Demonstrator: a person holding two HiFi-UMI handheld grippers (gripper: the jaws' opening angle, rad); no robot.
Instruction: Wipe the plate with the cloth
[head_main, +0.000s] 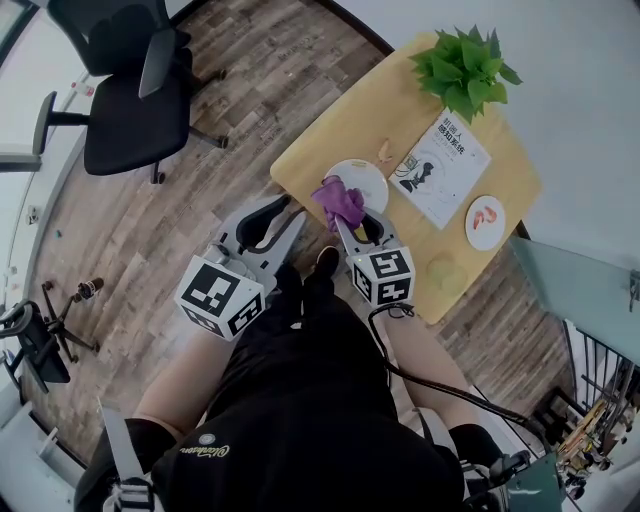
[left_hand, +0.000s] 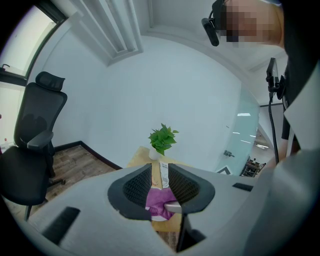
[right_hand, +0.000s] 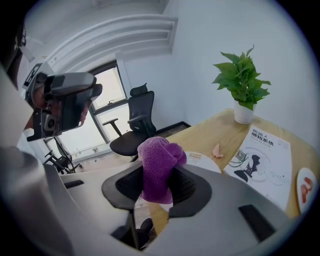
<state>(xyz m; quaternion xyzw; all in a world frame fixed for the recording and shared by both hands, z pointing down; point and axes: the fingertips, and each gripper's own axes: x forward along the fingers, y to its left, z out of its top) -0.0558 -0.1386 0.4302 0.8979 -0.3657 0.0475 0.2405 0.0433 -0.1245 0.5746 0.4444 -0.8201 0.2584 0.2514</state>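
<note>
Room: wood-plank floor, pale wall, an office chair off to your left.
Counter: the light wooden counter carries a potted plant, a booklet, a small dish and the plate.
Plate: the white plate sits near the counter's front edge, beside the booklet.
Cloth: your purple cloth hangs bunched over the plate's near rim; contact cannot be told.
Right gripper: its fingers are clenched on the cloth.
Left gripper: its fingers are parted and empty, off the counter over the floor.
Step in hand: probably bringing the cloth down to start wiping.
Doing it well: lower until the loose end flattens, then sweep in overlapping circles; press lightly so the plate does not slide, or steady its rim with your left.
Writing: the booklet's cover bears Chinese characters, too small to read.
</note>
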